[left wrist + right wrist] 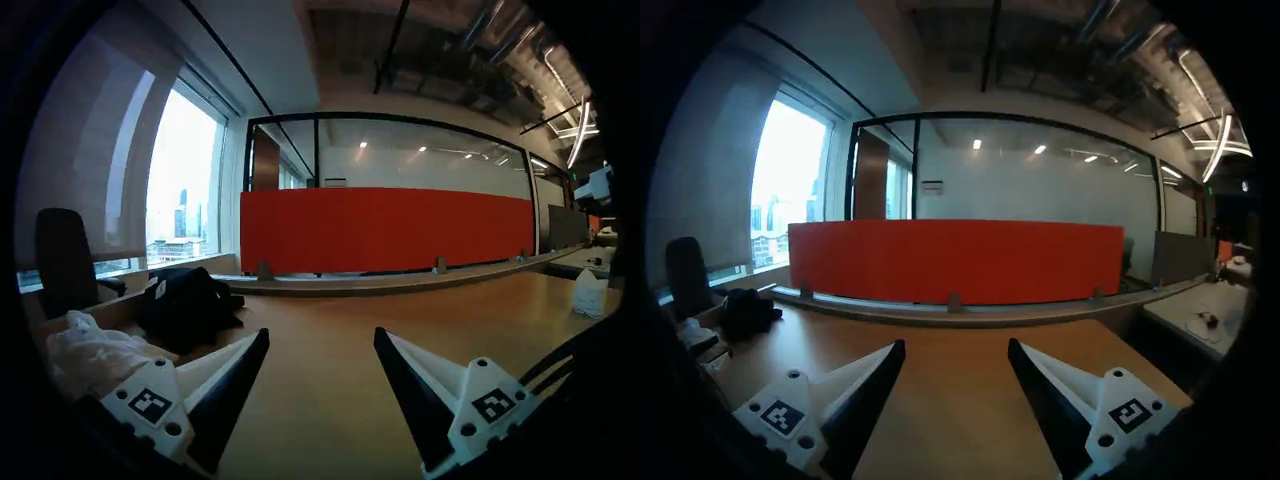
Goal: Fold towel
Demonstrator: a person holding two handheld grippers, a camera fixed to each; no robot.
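Over the wooden desk (336,308), risk is a wrong grab. I cannot tell where the towel is. A white crumpled bundle (88,352) beside the black bag (188,304) could be it, or plastic. Left gripper (320,331) and right gripper (955,342): jaws wide apart, holding nothing, touching nothing.

What I can't make out

Left gripper view: crumpled white thing (90,352) at 8 o'clock, half hidden behind my left hand-held gripper (320,331); white object (590,294) at 3 o'clock, cut off. Right gripper view: items (1206,322) at 3 o'clock, too small to tell.
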